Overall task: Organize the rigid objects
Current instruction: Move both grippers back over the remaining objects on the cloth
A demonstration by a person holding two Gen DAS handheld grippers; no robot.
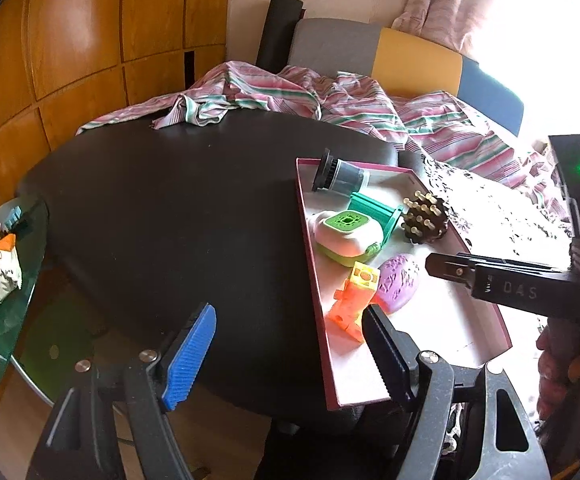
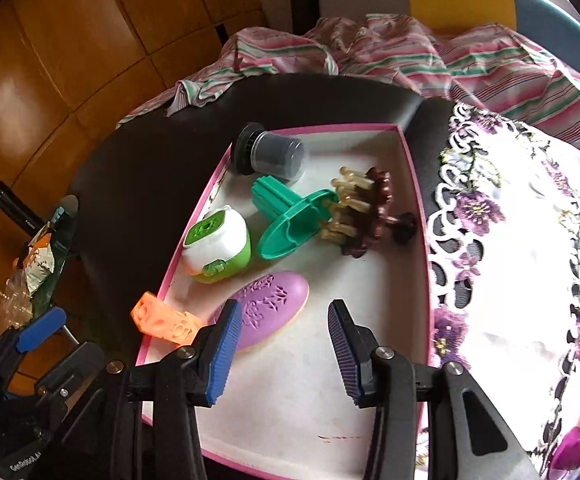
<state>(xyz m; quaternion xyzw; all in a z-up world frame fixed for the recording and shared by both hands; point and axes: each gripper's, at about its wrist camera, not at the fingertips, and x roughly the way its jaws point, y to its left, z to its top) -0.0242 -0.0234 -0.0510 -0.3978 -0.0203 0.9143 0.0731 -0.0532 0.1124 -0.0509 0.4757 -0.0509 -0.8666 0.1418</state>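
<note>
The right gripper (image 2: 283, 350) fills the lower centre of its own view, its ribbed blue fingers (image 2: 221, 354) spread wide and empty above the white floor of the shallow pink-rimmed cardboard tray (image 2: 416, 184). The lilac oval soap-shaped piece with cut-out flowers (image 2: 273, 300) lies just beyond the left finger — probably the next thing to be taken, since the jaws are open wide enough for it.

The left gripper (image 1: 290, 354) sits at the bottom of the left wrist view, also open and holding nothing, straddling the tray's near-left rim over the black round table (image 1: 161, 208). Close to its dark finger stands the orange plastic block toy (image 1: 354, 300), at the tray's edge.

Further up the tray the sorted things are gathered: a white-and-green rounded plastic case (image 2: 217, 246), a teal plastic reel (image 2: 290, 220), a brown wooden pegged massager (image 2: 364, 216) touching the reel, and a dark grey capped cylinder (image 2: 269, 152) lying on its side at the far end — grouped so they stay inside the rim.
</note>
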